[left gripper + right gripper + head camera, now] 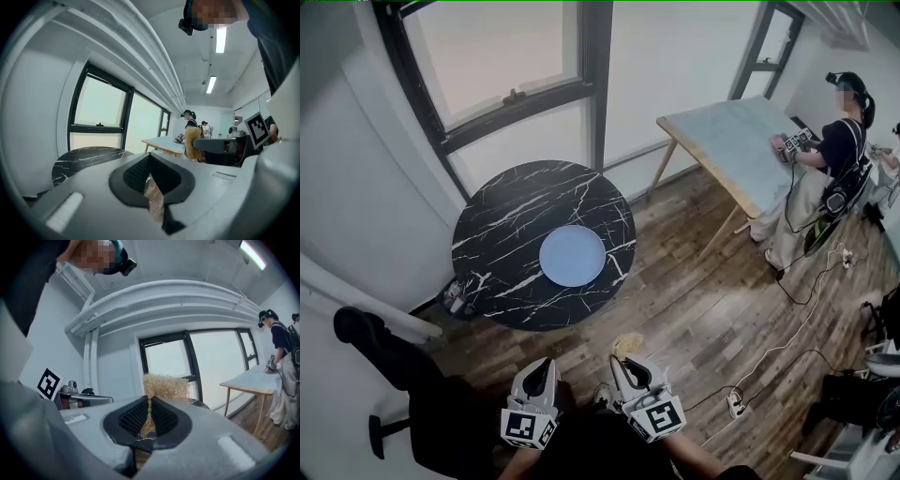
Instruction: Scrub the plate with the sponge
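A pale blue plate (572,256) lies near the middle of a round black marble table (502,281). Both grippers hover over the wood floor, short of the table's near edge. My right gripper (623,360) is shut on a straw-coloured fibrous sponge (627,344); in the right gripper view the sponge (165,385) sticks up from between the pads (133,417). My left gripper (546,367) is shut with nothing in it, its jaws meeting at the tips (150,157). The left gripper view shows the table (86,157) ahead and the sponge (191,140) to the right. The plate is hidden in both gripper views.
Another person (834,169) works at a light wooden table (741,141) at the back right. Cables and a power strip (736,403) lie on the floor to the right. A black chair (375,342) stands at the left. Windows line the far wall.
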Motion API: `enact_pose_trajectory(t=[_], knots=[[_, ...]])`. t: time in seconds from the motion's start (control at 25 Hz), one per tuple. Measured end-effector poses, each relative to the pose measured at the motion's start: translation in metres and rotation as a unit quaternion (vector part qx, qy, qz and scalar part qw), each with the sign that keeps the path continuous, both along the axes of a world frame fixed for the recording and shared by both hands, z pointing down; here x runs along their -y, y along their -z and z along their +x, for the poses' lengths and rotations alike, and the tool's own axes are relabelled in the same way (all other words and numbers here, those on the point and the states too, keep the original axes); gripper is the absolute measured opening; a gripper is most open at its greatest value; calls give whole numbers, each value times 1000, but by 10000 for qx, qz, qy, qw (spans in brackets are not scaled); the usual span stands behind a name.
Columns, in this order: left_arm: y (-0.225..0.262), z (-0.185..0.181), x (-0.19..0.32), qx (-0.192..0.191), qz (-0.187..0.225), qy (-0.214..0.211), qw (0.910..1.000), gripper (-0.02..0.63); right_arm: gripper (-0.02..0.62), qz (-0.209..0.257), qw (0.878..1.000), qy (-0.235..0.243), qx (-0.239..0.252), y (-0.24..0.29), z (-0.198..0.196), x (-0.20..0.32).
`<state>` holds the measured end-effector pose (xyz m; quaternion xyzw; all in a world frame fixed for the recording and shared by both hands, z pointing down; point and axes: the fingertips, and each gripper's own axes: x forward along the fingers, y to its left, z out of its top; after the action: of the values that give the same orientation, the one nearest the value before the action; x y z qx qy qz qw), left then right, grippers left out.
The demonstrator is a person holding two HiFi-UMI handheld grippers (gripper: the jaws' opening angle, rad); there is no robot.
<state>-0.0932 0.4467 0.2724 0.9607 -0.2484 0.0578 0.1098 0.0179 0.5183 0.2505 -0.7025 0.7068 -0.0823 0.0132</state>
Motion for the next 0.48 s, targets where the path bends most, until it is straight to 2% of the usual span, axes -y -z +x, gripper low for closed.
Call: enact_pose_trajectory(t=[0.28, 0.48], knots=[[-24, 13, 36, 74, -275, 69, 9996, 0, 21, -52, 10000, 24, -12, -4, 17, 30], [-43, 30, 94, 68, -607, 61, 9981, 1, 21, -163, 9990, 62, -415, -5, 25, 77]])
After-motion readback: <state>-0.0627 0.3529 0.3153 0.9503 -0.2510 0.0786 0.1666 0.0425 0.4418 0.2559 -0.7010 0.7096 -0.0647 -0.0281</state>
